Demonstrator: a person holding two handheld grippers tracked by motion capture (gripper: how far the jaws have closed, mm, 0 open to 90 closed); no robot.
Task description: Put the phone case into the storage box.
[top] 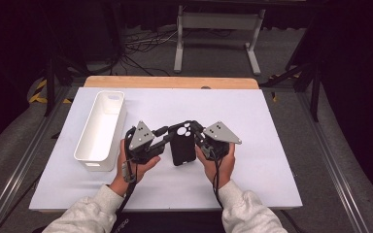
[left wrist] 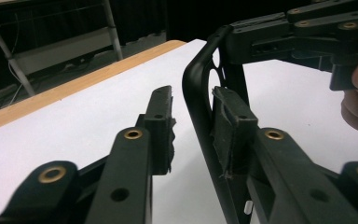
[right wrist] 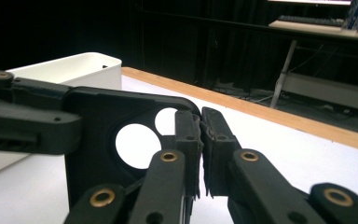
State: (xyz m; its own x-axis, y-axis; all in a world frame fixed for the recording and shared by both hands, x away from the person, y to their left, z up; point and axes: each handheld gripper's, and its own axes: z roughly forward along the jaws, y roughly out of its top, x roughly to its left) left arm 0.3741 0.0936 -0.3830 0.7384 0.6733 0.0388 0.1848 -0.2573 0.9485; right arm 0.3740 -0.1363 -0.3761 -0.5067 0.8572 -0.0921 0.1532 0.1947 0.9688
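A black phone case [top: 182, 145] with round camera holes is held up between my two grippers over the white table top [top: 252, 111]. My right gripper [top: 194, 132] is shut on the case's upper right rim; in the right gripper view its pads [right wrist: 200, 116] pinch the thin edge of the case [right wrist: 98, 116]. My left gripper [top: 167, 133] straddles the case's left rim [left wrist: 196, 88]. In the left gripper view [left wrist: 193, 100] one pad lies against the inside of the rim, while a narrow gap of table shows between the other pad and the outside.
A long white bin [top: 101, 130] stands on the left of the table, close to my left hand, and appears at the back left of the right gripper view [right wrist: 74, 70]. A wooden strip [top: 172, 81] runs along the far edge. Dark floor, cables and a metal stand lie beyond.
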